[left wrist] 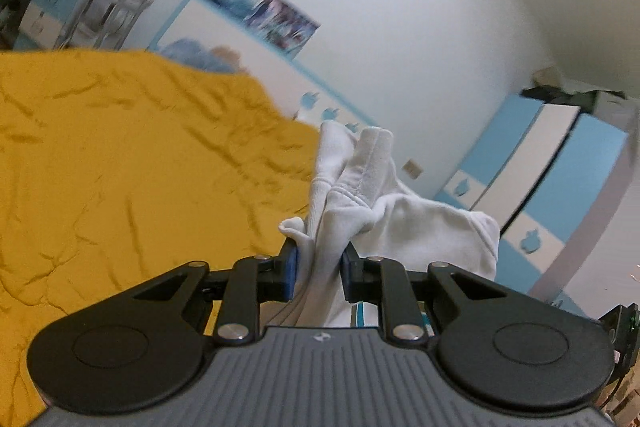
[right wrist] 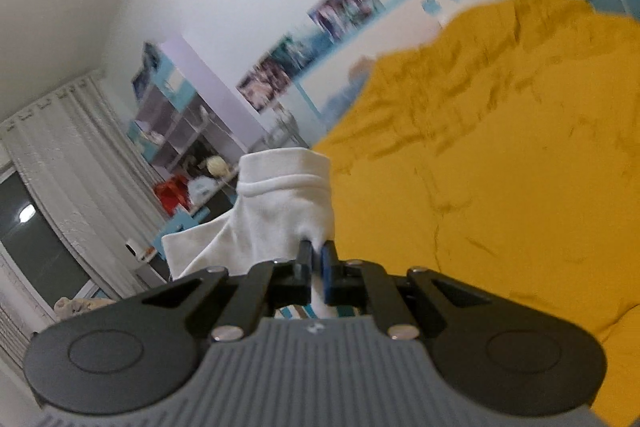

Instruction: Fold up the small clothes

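Clamped in the left gripper (left wrist: 318,267), a bunched white garment (left wrist: 360,195) hung above the yellow bedspread (left wrist: 120,167); the right gripper (right wrist: 316,267) pinched another edge thinly, likely so both could spread it out over that bedspread for folding.

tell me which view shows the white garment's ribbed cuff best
The left wrist view. There the white garment rises bunched above the left gripper, its ribbed cuff and seams in view. The right wrist view shows only a smooth hemmed fold of it, pinched in the right gripper, no ribbing.
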`<state>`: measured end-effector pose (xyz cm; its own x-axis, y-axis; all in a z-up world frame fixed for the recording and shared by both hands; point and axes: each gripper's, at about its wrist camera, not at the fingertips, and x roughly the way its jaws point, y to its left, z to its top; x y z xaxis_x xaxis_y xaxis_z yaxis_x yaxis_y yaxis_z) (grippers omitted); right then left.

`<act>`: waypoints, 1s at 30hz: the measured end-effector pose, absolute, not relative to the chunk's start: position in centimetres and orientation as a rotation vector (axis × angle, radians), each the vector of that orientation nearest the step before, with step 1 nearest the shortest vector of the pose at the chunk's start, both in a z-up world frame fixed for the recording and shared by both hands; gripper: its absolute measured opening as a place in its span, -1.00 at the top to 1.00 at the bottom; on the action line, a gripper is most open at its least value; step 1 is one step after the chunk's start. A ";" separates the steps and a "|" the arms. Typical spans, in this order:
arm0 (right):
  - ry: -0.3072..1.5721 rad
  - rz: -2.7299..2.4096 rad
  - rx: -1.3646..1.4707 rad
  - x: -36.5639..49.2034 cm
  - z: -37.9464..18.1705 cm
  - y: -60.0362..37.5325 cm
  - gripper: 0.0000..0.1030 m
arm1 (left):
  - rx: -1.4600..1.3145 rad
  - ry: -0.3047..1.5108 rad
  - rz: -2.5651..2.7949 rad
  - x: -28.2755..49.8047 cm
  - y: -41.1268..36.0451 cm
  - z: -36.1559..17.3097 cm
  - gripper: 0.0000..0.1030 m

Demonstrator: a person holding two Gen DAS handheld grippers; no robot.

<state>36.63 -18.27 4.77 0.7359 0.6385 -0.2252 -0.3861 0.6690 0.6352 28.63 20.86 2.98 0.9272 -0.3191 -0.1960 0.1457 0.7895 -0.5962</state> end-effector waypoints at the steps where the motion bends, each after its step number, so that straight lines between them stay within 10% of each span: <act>1: 0.434 0.604 0.595 35.2 5.8 -18.9 1.00 | -0.613 0.279 -0.267 27.7 20.3 3.7 0.54; 16: 0.413 0.526 0.572 20.2 9.3 -27.6 1.00 | -0.585 0.363 -0.392 21.3 14.4 3.8 0.55; 30: 0.669 0.411 0.580 31.6 -1.5 -25.8 1.00 | -0.564 0.653 -0.315 31.8 15.6 -5.4 0.56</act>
